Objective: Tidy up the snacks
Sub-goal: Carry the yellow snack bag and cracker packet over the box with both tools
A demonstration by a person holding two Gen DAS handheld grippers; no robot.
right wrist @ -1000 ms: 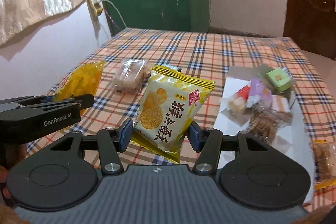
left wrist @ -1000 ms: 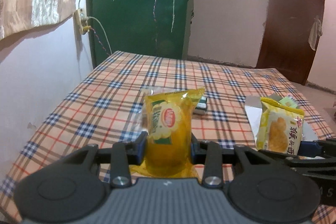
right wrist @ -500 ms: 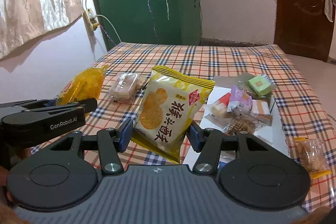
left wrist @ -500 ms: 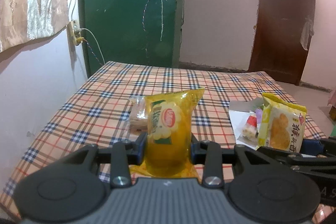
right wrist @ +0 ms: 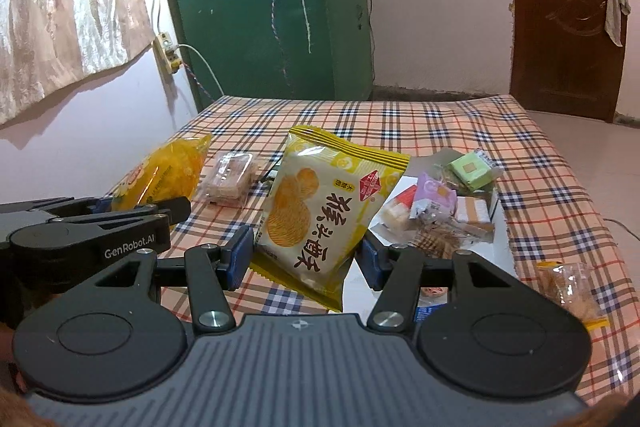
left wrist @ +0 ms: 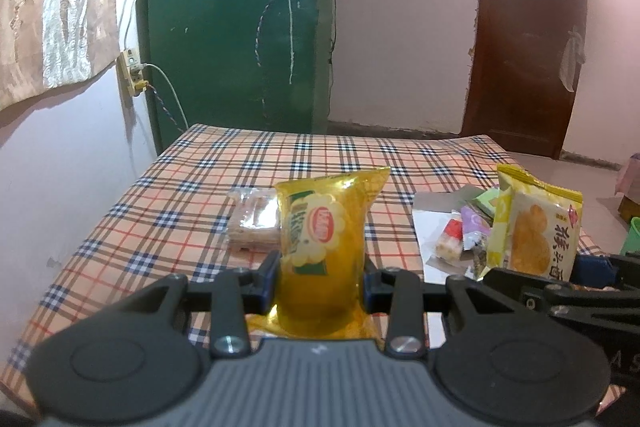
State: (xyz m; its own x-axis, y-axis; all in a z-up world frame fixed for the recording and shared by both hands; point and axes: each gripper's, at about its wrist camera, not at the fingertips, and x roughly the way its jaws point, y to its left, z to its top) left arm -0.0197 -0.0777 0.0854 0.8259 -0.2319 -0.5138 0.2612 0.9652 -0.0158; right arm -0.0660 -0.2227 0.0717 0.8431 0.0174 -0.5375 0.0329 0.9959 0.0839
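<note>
Left gripper (left wrist: 320, 277) pinches the clear orange snack pack (left wrist: 322, 247) upright at centre frame. Right gripper (right wrist: 306, 257) clamps the yellow chip bag (right wrist: 324, 215), tilted, mid-frame above the plaid tablecloth (right wrist: 400, 119). At right, small wrapped snacks sit piled on a white tray (right wrist: 502, 247).

Tablecloth (left wrist: 168, 227): tan plaid, crossed by navy, red and white lines. Packet (left wrist: 320, 251): translucent orange-yellow. Chip bag (right wrist: 324, 215): yellow, striped top, red emblem. Doors: green (left wrist: 236, 19), brown (left wrist: 528, 27).
</note>
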